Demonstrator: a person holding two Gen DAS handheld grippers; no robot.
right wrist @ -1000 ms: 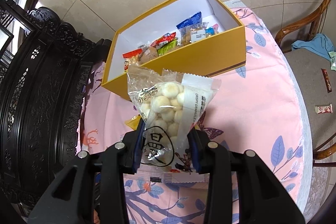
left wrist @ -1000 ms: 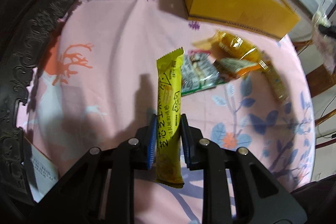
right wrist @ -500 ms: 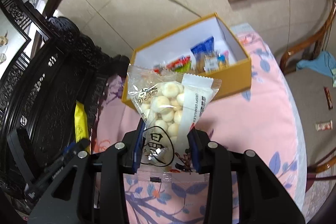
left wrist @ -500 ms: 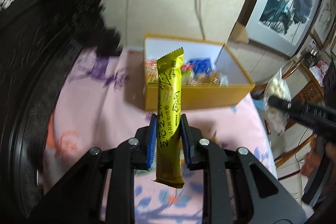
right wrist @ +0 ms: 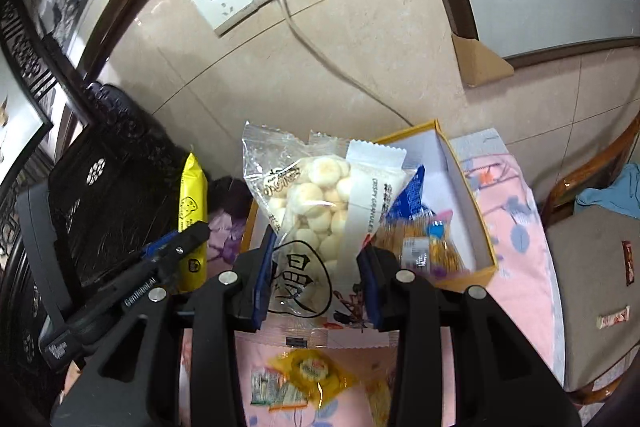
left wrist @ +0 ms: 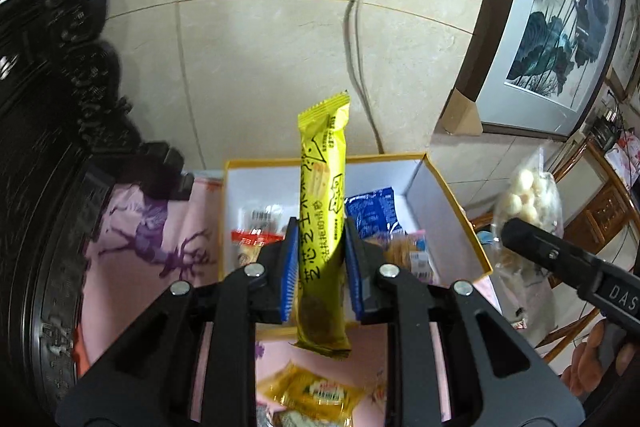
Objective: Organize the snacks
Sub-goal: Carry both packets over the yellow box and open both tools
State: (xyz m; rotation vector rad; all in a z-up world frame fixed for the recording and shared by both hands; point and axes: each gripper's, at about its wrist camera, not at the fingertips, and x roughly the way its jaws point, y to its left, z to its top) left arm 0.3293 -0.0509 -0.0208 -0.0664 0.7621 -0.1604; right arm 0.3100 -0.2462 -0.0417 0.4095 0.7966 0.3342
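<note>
Yellow box (left wrist: 448, 187) open-topped on pink desk (left wrist: 132, 247), already partly filled with packets; taken as landmark for everything else.

Left tongs (left wrist: 320, 259) clamped on yellow snack bar (left wrist: 323, 195), held upright just in front of the box's near wall, lower end hanging free below the pads.

Right tongs (right wrist: 316, 259) clamped on clear bag of white puffs (right wrist: 316, 199), also near the box's front edge, to the right of the bar.

Loose orange packet (left wrist: 316, 395) lying on desk in front of the box, not yet picked.

Risks, judged: both tongs converging on one opening, so likely to knock together above the box; bar tall and gripped low on its length, could catch the near wall and twist out; slick film of puff bag could slide from pads if swung fast; release short of the rim would drop either on the desk; puffs crushable if squeezed harder.
</note>
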